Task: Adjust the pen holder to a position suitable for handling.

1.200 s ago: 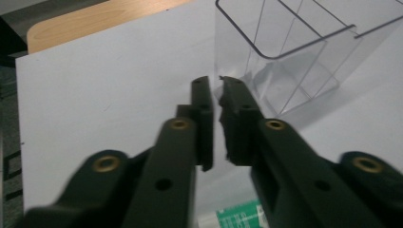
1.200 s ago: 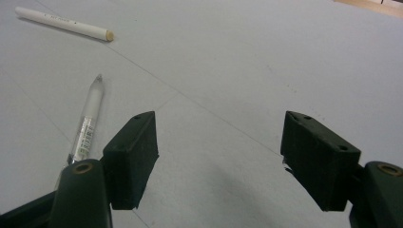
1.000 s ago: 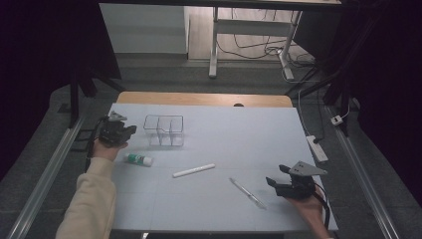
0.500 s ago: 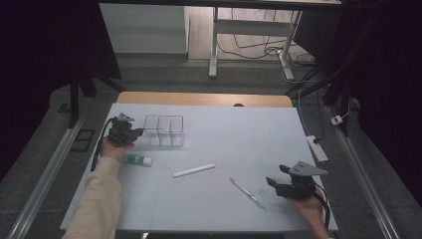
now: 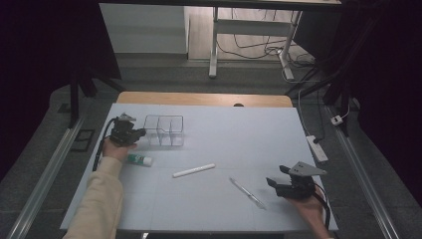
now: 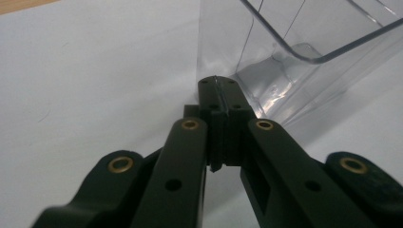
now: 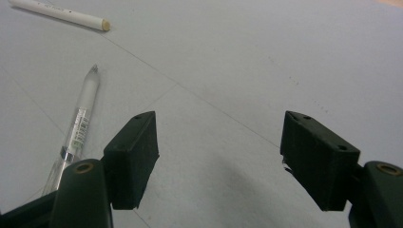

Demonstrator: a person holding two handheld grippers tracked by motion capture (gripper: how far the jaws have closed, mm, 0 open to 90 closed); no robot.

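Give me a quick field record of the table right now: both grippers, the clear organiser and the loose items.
left gripper: jaws shut, tips at corner of clear plastic divided organiser
right gripper: jaws open, nothing between
clear pen: lying flat, left of right gripper
white marker stick: mid-table
green-capped glue stick: beside left hand

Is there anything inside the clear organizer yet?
The clear organizer looks empty: bare compartments show through its walls. The left gripper, jaws shut, sits at its corner, hiding a bit of the base there.
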